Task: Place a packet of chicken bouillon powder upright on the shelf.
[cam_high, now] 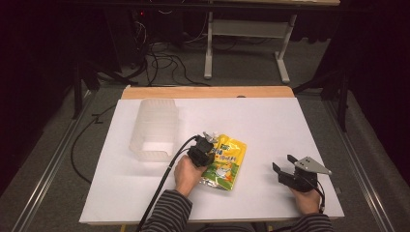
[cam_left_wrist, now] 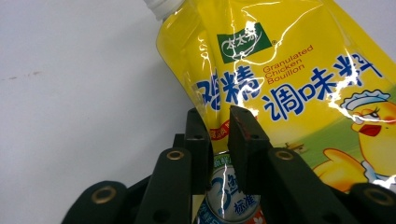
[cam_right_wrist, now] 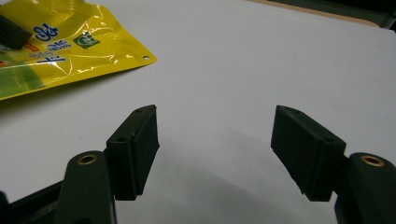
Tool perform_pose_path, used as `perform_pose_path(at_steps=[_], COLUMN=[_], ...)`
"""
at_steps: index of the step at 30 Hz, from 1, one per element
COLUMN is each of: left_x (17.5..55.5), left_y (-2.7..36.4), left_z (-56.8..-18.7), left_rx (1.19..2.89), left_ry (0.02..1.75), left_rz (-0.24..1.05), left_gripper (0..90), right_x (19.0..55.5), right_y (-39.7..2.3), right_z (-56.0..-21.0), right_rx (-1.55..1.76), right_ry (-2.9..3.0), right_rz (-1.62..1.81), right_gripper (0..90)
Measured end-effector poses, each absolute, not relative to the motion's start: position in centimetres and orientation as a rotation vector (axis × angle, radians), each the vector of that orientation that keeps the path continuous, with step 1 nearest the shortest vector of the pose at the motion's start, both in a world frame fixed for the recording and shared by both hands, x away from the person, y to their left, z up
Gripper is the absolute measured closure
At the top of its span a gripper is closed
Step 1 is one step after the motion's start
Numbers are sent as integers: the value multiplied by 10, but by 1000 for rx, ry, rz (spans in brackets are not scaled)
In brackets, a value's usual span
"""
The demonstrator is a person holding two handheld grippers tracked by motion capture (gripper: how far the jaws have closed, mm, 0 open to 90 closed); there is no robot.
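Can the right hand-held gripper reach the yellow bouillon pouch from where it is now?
Probably yes. The right hand-held gripper is open, and bare white table lies between it and the pouch. But the left hand-held gripper already pinches the pouch's near edge.

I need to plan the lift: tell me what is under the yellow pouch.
The yellow pouch lies flat on the white table, which shows bare around it. Anything beneath it is covered. The left gripper fingers pinch its edge.
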State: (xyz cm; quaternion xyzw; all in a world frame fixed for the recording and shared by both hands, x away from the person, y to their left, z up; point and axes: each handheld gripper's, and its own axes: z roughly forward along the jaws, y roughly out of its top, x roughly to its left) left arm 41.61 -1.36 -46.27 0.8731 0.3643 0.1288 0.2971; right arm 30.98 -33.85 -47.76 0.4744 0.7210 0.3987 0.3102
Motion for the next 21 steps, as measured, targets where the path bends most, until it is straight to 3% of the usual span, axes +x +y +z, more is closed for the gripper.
perform_pose_path(at_steps=[8,21], left_x=[419,407], left_y=[-6,9], left_z=[-460,-423], left_rx=[2319,2185], left_ry=[910,869], left_rz=[297,248], left_gripper=[897,900], right_x=[309,309], right_y=[-338,-339], right_z=[-478,-477], right_rx=[1270,1253], right_ry=[1891,1889], right_rz=[1047,1054], right_gripper=[322,320])
